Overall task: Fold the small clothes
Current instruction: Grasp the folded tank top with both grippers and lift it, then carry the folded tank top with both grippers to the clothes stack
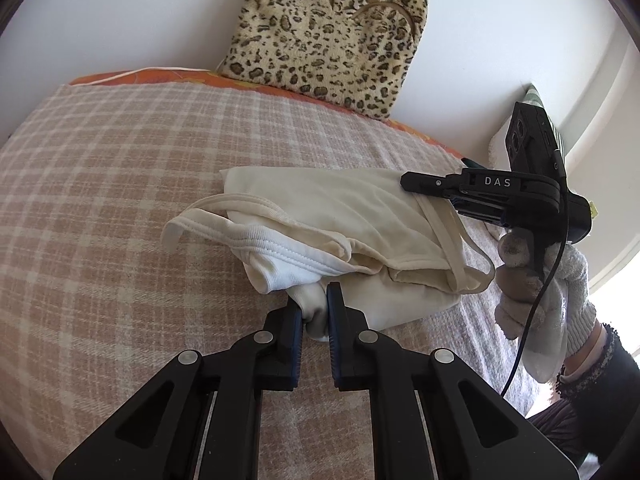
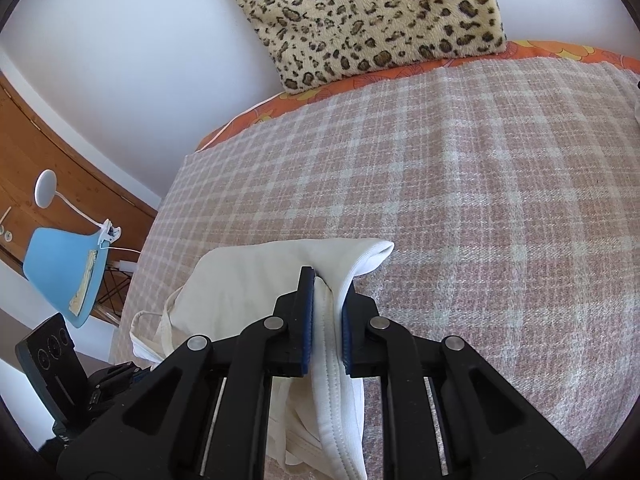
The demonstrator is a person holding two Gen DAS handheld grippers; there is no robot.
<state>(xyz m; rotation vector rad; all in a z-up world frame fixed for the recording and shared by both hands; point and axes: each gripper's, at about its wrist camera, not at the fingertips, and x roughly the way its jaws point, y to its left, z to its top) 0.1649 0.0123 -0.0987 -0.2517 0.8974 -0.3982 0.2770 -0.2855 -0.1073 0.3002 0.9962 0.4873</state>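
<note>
While the cream garment (image 1: 360,216) is pinched by left gripper (image 1: 316,312) and right gripper (image 2: 328,304), thin bunched edges could slip, undoing the lower-centre fold.

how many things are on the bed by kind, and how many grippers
cream garment: 1
leopard-print cushion: 1
checked blanket: 1
grippers: 2, left gripper and right gripper, both shut on the garment
total: 5

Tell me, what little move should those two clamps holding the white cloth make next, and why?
Probably carry both pinched ends together across and lay them down to finish a fold. The left gripper and right gripper are each shut on the cream garment, which lies bunched and half folded on the checked blanket.
</note>
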